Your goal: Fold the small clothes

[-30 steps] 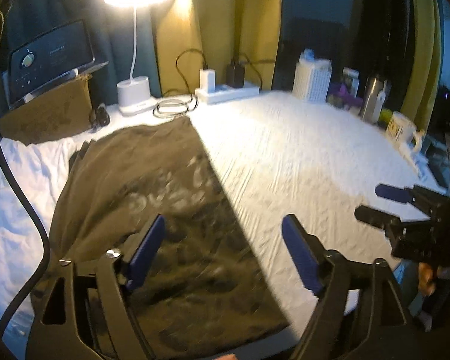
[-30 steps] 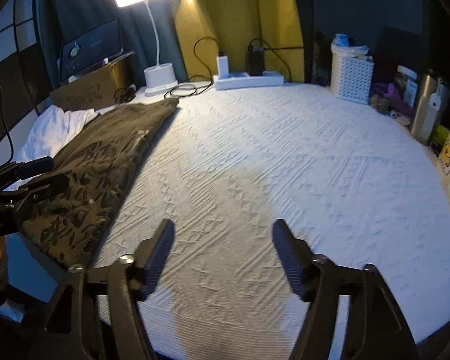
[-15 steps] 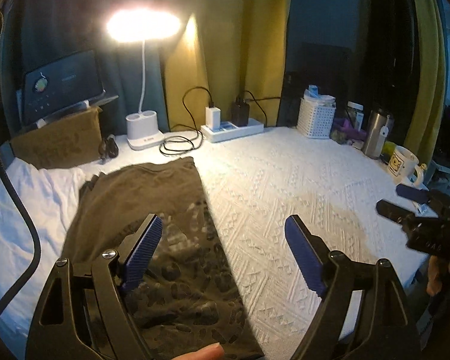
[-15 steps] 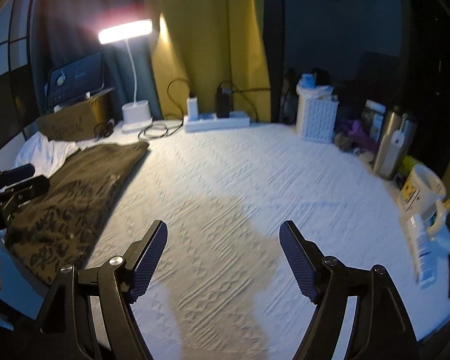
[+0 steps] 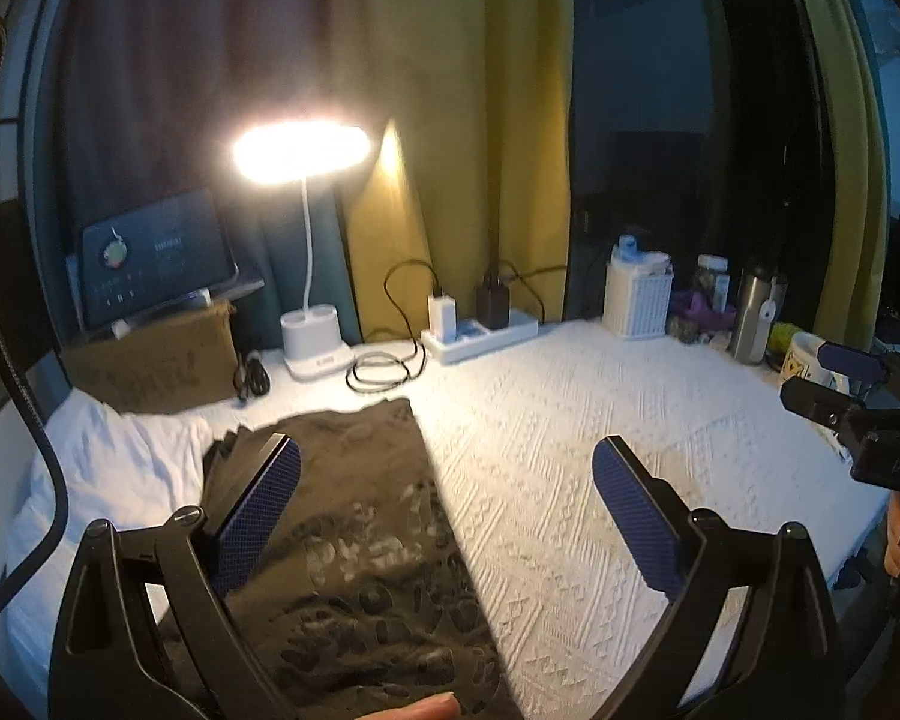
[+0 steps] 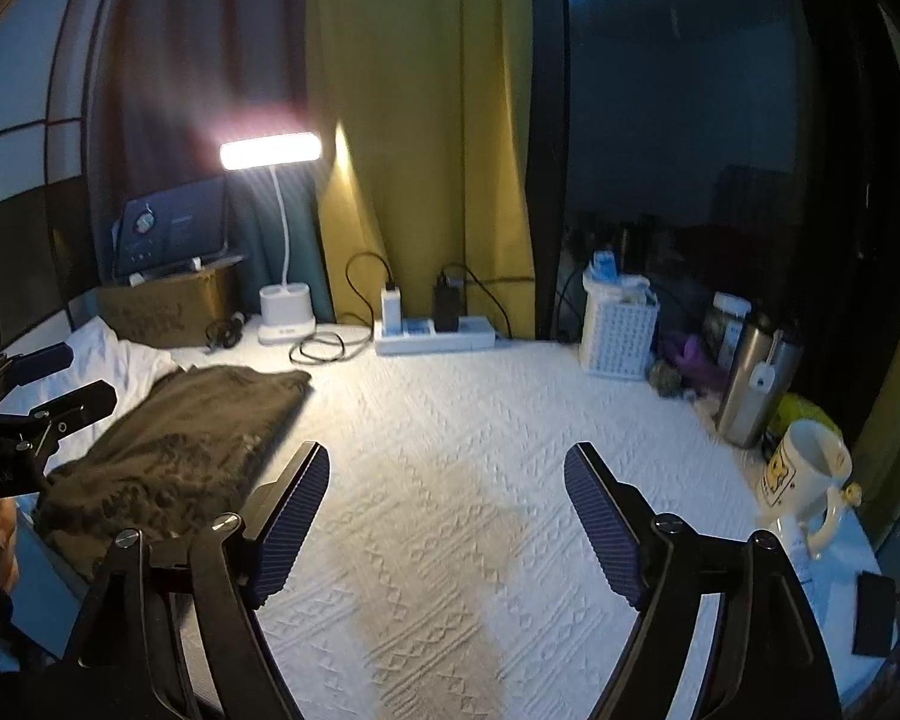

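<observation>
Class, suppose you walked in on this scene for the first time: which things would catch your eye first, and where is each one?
The lit desk lamp glows at the back edge of the white textured bedspread, before the yellow curtain. A dark olive patterned garment lies flat on the left side of the spread. Nearest the camera, the left tool stands open with nothing between its blue pads.

The left tool [image 5: 444, 504] fills the bottom of the frame, its blue-padded jaws wide apart after just opening further, with nothing between them. Beneath its left finger lies a dark olive garment [image 5: 360, 540] with a faded print, folded into a long strip on the white textured bench cover [image 5: 600, 420]. At centre left a lit desk lamp [image 5: 306, 180] stands beside a power strip [image 5: 480, 333]. A white basket [image 5: 639, 294] and steel tumbler [image 5: 756, 318] sit at right. The right tool [image 5: 834, 381] enters from the right edge, jaws apart.
</observation>
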Available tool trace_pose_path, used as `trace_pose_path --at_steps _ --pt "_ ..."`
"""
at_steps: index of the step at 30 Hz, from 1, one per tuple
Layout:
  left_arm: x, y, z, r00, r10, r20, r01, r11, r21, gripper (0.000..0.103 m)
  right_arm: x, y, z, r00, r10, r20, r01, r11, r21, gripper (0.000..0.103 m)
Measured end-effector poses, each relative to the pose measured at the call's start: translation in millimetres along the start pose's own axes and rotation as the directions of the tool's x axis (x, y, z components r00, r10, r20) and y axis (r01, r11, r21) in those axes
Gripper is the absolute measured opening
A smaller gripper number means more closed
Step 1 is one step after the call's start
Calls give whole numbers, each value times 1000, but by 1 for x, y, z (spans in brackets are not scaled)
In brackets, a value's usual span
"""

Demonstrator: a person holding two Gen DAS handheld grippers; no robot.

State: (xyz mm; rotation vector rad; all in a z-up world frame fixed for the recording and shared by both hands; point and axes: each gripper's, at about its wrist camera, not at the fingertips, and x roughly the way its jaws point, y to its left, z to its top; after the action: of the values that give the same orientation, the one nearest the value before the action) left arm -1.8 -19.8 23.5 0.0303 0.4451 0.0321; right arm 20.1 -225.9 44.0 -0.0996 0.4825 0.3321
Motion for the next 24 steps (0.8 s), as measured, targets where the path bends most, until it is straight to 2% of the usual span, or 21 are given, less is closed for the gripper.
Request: trace_pose_path --at_steps 4,8,13,18,24 --pt "-14 7 4 998 11 67 -9 999 -32 97 -7 7 5 1000 10 23 -10 1000 -7 84" --pt "-24 19 9 995 4 99 4 997 -76 97 -15 15 9 999 35 25 -34 999 -21 84" --pt "-39 30 15 990 21 142 -8 996 -88 97 -27 26 18 998 14 60 -12 999 -37 85" --pt "-58 44 17 978 40 203 -17 993 -114 97 -38 32 28 994 42 104 -40 999 -21 85" --pt "-72 66 17 967 77 242 -43 988 -145 97 -45 45 40 990 13 144 -8 999 -37 86"
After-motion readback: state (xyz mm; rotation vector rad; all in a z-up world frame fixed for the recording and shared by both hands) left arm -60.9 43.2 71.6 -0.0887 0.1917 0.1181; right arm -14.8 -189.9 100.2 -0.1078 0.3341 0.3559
